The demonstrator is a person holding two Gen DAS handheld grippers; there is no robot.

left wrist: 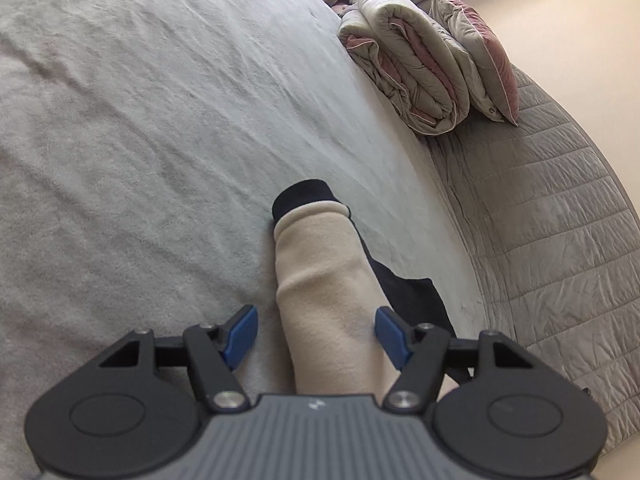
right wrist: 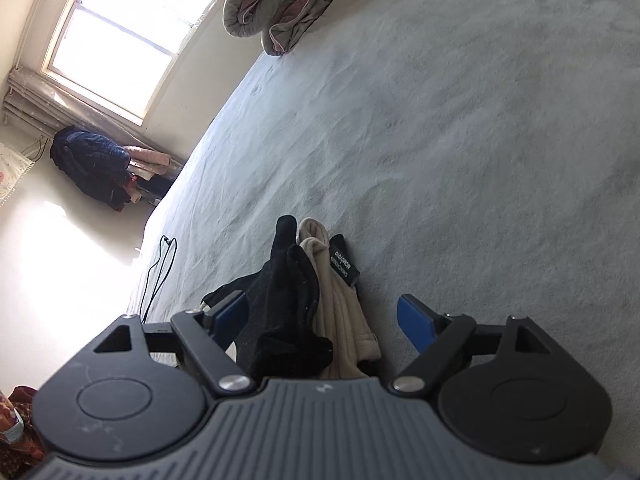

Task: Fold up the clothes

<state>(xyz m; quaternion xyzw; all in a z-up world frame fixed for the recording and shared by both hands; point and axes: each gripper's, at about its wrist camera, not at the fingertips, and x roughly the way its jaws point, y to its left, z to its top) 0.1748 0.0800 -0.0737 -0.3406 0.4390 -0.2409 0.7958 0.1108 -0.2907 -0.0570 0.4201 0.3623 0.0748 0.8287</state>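
Both the left gripper (left wrist: 316, 332) and right gripper (right wrist: 320, 320) gape, seemingly unclamped, astride the garment (left wrist: 320, 280); bedspread (left wrist: 160, 120) bare beyond.

Pale grey-blue fleecy bed sheet (left wrist: 160, 120), plain, no pattern. Cream-beige fleece garment with black outer fabric (left wrist: 320, 280): lining cream, cuff end black. In the right wrist view the same garment (right wrist: 340, 312) shows cream ribbed lining beside black fabric, plus a small black label with white lettering (right wrist: 342, 261). Left gripper (left wrist: 316, 334): black arms, blue pads, grey ribbed body. Right gripper (right wrist: 324, 320): same black, blue and grey. Folded grey quilt with dusty-pink inner side (left wrist: 408, 64). Grey cushion with pink face and pale piping (left wrist: 476, 52). Grey stitched-grid quilted bed cover (left wrist: 560, 220). Thin black cable (right wrist: 160, 272) on the sheet. Dark navy shiny jacket (right wrist: 92, 164) by cream wall.
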